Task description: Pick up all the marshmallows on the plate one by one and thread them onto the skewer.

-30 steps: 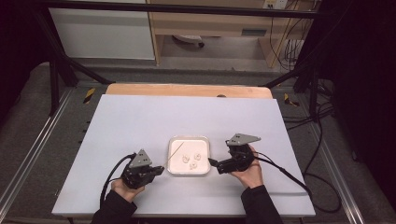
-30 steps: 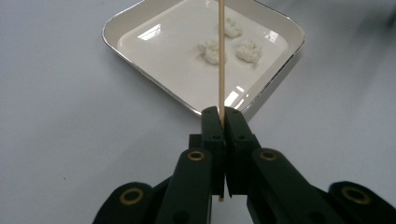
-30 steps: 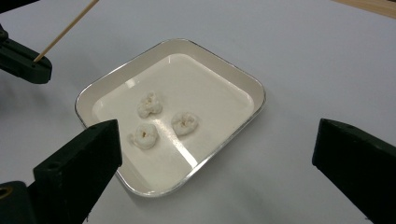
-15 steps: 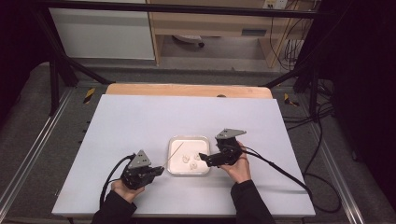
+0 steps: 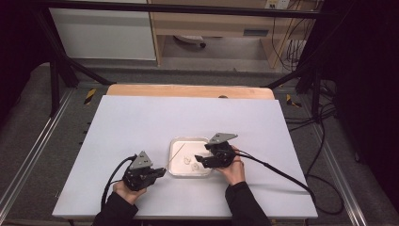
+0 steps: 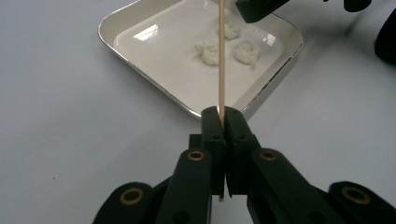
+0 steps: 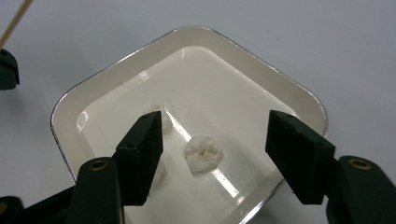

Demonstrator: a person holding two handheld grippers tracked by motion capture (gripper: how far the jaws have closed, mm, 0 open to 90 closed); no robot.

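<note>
A shallow white tray (image 5: 188, 140) sits at the table's near middle with three small white lumps (image 5: 187, 160) in it. My left gripper (image 5: 162, 172) rests left of the tray, shut on a thin wooden skewer (image 6: 221, 56) that slants up over the tray (image 6: 159, 42) and its lumps (image 6: 208, 52). From the right, my right gripper (image 5: 198, 160) reaches over the tray. Its jaws have just been closing and stand either side of one lump (image 7: 202, 154) without touching it, so the right gripper (image 7: 212, 135) is still open above the tray floor (image 7: 219, 84).
The white tabletop (image 5: 141, 122) stretches wide around the tray, with a wooden strip (image 5: 188, 90) along its far edge. Black cables (image 5: 277, 172) trail from both grippers toward the near edge and right side.
My right gripper has moved left and down over the tray, and its jaws have narrowed around a lump. The left gripper and skewer have stayed put.
</note>
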